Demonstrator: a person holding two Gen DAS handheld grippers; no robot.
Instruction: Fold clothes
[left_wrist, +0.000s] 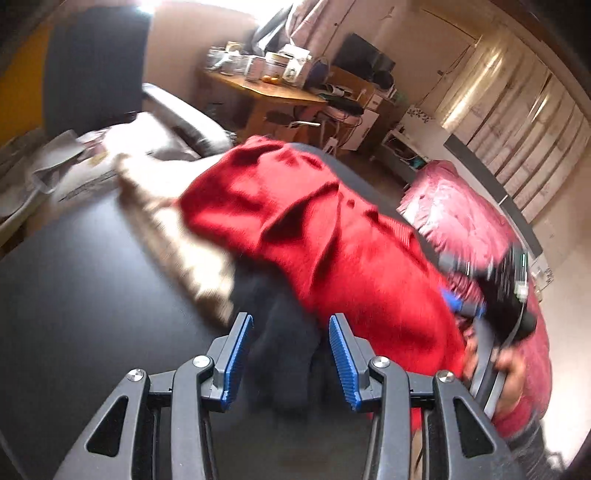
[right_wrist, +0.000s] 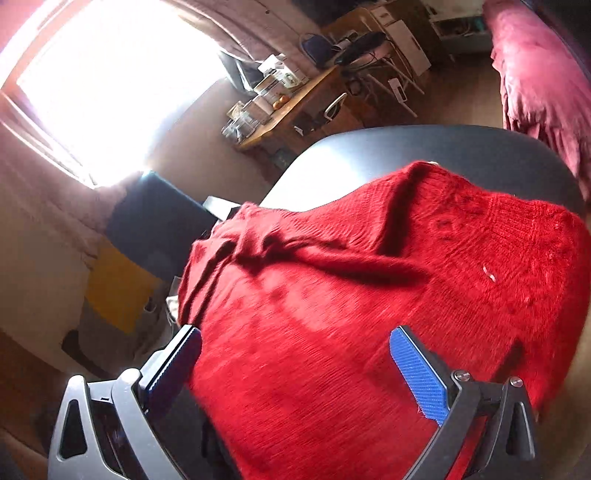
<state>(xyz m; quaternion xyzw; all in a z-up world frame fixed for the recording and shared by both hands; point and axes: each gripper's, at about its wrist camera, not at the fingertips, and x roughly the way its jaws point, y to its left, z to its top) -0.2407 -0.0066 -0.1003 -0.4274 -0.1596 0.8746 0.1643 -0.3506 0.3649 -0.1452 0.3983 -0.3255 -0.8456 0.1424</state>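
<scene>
A: Where is the red sweater (right_wrist: 369, 295)?
B: Spread rumpled over the dark table (right_wrist: 461, 147), beside a beige cloth (left_wrist: 177, 236).
A: The grippers?
B: Right gripper (right_wrist: 295, 365) gapes wide above the knit. Left gripper (left_wrist: 291, 354) stands open around a dark garment (left_wrist: 284, 332).

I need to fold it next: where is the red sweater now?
The red sweater lies spread on the dark table, just ahead of the open right tool.
</scene>
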